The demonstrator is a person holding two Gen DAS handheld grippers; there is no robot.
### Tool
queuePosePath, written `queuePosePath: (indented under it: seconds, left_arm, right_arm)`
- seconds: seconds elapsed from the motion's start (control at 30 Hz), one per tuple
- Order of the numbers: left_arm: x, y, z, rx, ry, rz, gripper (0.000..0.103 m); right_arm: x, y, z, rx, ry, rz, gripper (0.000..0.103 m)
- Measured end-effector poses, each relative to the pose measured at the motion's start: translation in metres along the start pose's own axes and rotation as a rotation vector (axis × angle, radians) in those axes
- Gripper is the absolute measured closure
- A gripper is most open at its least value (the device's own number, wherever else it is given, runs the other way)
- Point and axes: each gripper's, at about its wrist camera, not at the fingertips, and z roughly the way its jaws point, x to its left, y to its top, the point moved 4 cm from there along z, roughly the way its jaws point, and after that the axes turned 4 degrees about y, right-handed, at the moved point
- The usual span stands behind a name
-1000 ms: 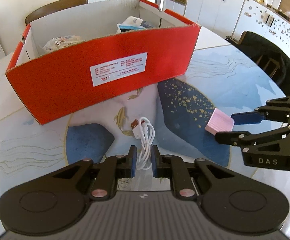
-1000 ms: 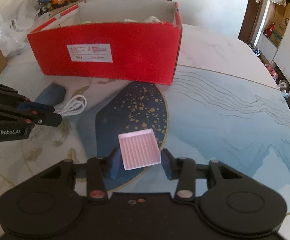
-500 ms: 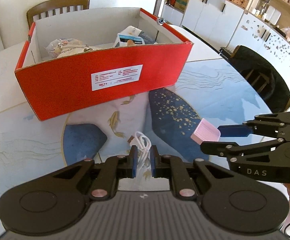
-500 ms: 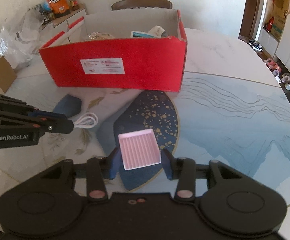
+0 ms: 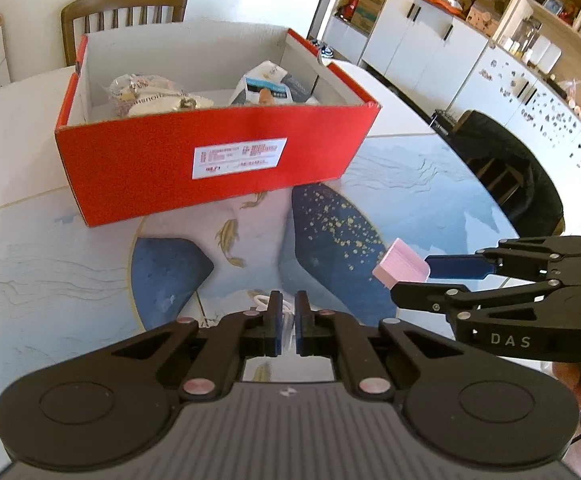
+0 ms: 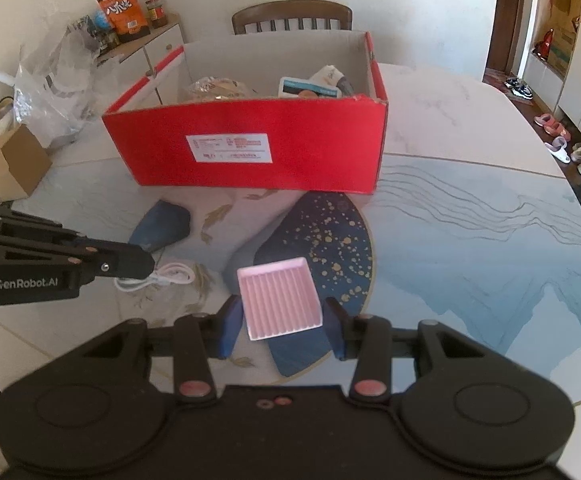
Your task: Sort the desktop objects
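Right gripper [image 6: 280, 322]: jaws clamped on the two sides of the pink ribbed tray [image 6: 278, 298]; raised above the table [image 6: 470, 240], on the near side of the red box [image 6: 250, 148].
Pink ribbed tray: held roughly level, ribbed face upward, well short of the red box; seen edge-on as a pink block in the left wrist view.
Left gripper [image 5: 286, 322]: jaws nearly together, pinching the white cable [image 6: 162, 278]; nearer than the red box, off its left end as seen from the right wrist.
White cable: coiled loops protruding beyond the fingertips, hanging clear of the table; apart from the red box.
Table: round top with blue and gold printed pattern, carrying the red box.
Red box: open-topped, white label on the near wall, set at mid-table; packaged items [image 5: 158, 96] inside.
Wooden chair [image 6: 290, 20]: directly behind the red box.
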Motion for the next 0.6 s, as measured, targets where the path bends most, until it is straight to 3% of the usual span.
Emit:
queuePosePath:
  seconds: [0.27,0.6]
  left_arm:
    - [-0.006,0.019,-0.024,-0.051,0.005,0.015,0.098]
    - [-0.014,0.062,-0.049,-0.141,0.120,0.050,0.098]
  right_arm:
    - [0.007,0.014,-0.015,0.010,-0.005,-0.024,0.060]
    - [0.002,0.060,-0.030,-0.039,-0.061,-0.006,0.060]
